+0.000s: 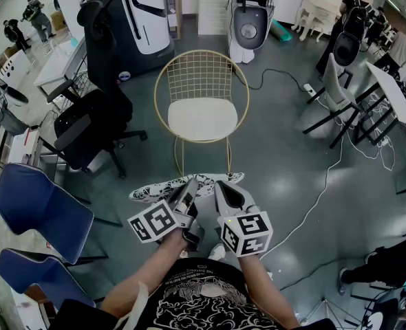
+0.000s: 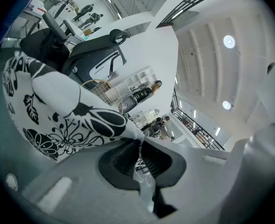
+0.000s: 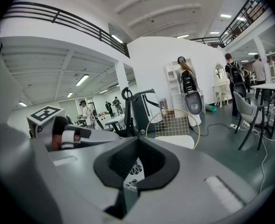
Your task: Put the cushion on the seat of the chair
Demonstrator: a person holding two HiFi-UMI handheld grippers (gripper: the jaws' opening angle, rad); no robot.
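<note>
The cushion (image 1: 155, 190), white with a black flower print, hangs flat in the air in front of me, just short of the chair. That chair (image 1: 201, 81) has a gold wire back and a round white seat (image 1: 203, 119) with nothing on it. My left gripper (image 1: 188, 186) is shut on the cushion's near edge; in the left gripper view the cloth (image 2: 58, 111) spreads left from the shut jaws (image 2: 138, 136). My right gripper (image 1: 220, 185) grips the same edge beside it, with printed cloth (image 3: 129, 171) showing between its pads. The chair (image 3: 175, 127) stands straight ahead in the right gripper view.
A black office chair (image 1: 93, 126) stands left of the gold chair, with two blue chairs (image 1: 41, 208) nearer on the left. A large black and white massage chair (image 1: 131, 19) is behind. A white cable (image 1: 320, 191) runs over the floor on the right, near tables (image 1: 396, 95).
</note>
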